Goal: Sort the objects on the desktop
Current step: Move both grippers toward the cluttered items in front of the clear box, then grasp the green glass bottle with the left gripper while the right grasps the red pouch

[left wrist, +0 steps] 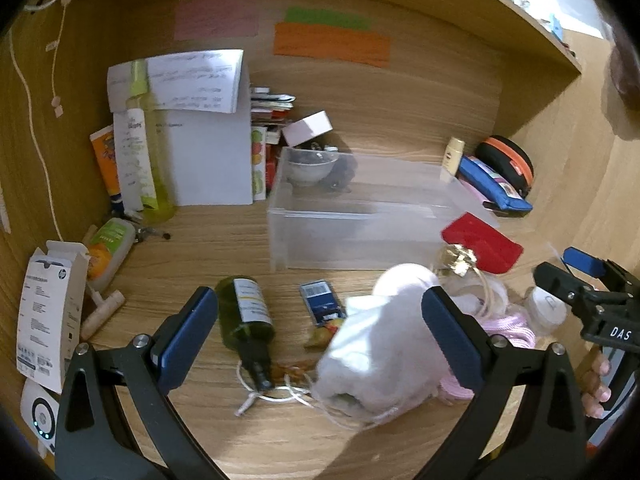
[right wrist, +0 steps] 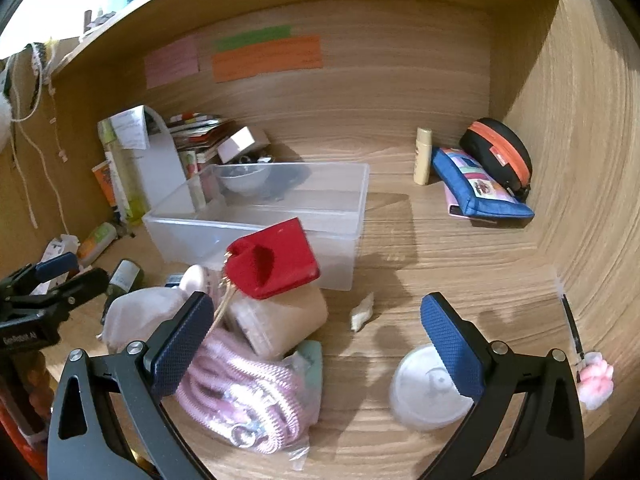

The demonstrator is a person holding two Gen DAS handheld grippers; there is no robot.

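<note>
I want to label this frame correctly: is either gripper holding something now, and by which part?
Nothing is held. The left gripper and the right gripper are both open, above the cluttered wooden desk.

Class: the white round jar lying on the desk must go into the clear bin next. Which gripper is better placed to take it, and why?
Probably the right gripper: open, with the white round jar beside its finger. The left gripper faces a white cloth pouch, farther away.
</note>
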